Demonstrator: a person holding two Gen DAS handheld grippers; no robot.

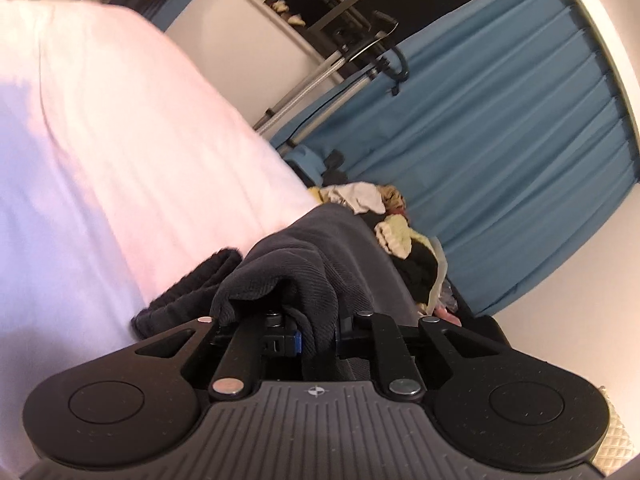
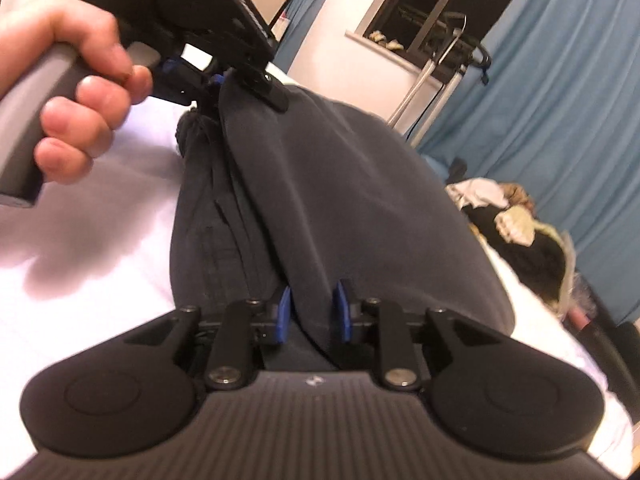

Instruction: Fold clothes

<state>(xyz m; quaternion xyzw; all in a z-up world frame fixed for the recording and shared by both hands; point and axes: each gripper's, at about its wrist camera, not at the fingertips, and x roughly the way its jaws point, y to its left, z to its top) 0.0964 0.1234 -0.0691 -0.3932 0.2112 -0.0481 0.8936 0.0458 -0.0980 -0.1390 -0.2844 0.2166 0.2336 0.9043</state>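
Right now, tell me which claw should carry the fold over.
Probably the left claw: it is shut on the dark garment's far edge. The right claw only straddles the near fold, blue pads apart.

blue curtain (image 1: 500, 128) | dark window (image 2: 432, 4) | metal rack (image 1: 320, 80) | white sheet (image 1: 100, 140)

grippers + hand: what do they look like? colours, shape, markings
Both grippers, left and right: matte black linkages, silver pivot pins, two round lobes, ribbed grey deck with a small crosshair mark, blue pads. Grey handle. Bare left hand, no sleeve visible.
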